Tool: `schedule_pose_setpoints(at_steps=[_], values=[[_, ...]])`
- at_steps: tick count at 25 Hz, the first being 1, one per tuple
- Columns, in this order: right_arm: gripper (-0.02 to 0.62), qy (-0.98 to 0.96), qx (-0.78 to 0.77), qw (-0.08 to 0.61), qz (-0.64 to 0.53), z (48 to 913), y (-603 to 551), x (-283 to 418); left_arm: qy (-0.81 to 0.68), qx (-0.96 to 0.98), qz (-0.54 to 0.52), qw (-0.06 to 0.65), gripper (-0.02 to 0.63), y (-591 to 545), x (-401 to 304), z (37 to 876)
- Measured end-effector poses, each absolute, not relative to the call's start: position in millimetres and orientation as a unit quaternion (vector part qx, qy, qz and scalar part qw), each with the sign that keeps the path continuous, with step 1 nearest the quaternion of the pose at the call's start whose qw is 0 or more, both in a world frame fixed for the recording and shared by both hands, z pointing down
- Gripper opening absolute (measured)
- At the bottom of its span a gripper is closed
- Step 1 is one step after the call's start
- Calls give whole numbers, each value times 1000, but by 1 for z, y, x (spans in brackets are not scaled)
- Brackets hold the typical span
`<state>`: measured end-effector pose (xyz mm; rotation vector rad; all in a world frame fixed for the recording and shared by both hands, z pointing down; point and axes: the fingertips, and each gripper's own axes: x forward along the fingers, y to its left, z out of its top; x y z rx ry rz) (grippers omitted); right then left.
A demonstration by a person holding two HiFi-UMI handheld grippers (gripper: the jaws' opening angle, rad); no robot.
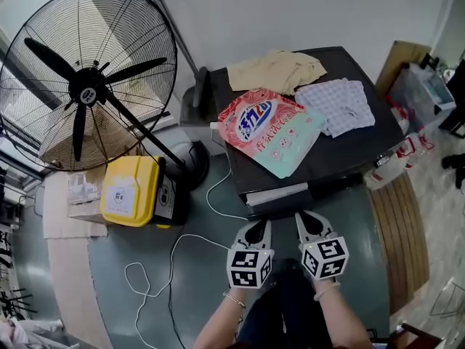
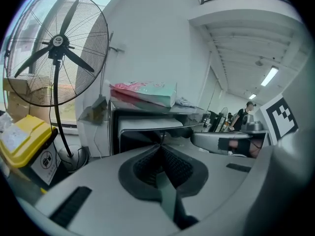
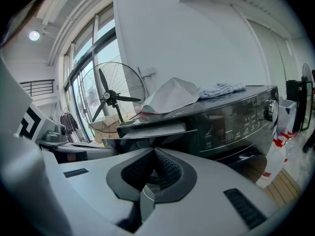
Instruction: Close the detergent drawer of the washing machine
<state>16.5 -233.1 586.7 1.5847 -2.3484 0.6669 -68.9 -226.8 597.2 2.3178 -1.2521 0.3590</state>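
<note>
Detergent drawer [image 1: 280, 193] stands pulled out of the front of the washing machine [image 1: 349, 155], at the lower-left corner of its dark top as the head view shows it, about 7 o'clock from the pink and green detergent bag [image 1: 270, 131] that lies on the lid. It looks like a rigid plastic tray behind a dark, glossy front panel; I judge it light and stiff, running on a straight slide, so it should need a steady push rather than a grasp. The smooth face may let a tip skid, and an off-centre shove could cock the tray in its runners, so the flat middle of the front panel seems the best place to press, square to the machine. Left gripper [image 1: 256, 230] and right gripper [image 1: 311, 222] hover side by side just short of that panel, both pointing toward 12 o'clock with the drawer straight ahead; neither touches it. In each gripper's own view the ribbed pads are pressed together with nothing between them, so a blunt closed tip is ready for pushing. Both forearms reach forward from 6 o'clock, wrists roughly level, marker cubes facing up. The right gripper sits nearer the panel's middle and looks better placed to do the pushing.
</note>
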Motion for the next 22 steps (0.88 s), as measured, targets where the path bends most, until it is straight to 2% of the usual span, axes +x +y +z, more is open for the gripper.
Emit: schedule_pose_setpoints(at_steps=[22], values=[[25,-833,499,94,219,586,-242,15,-509,820,114,236,15,-237,-68,599]])
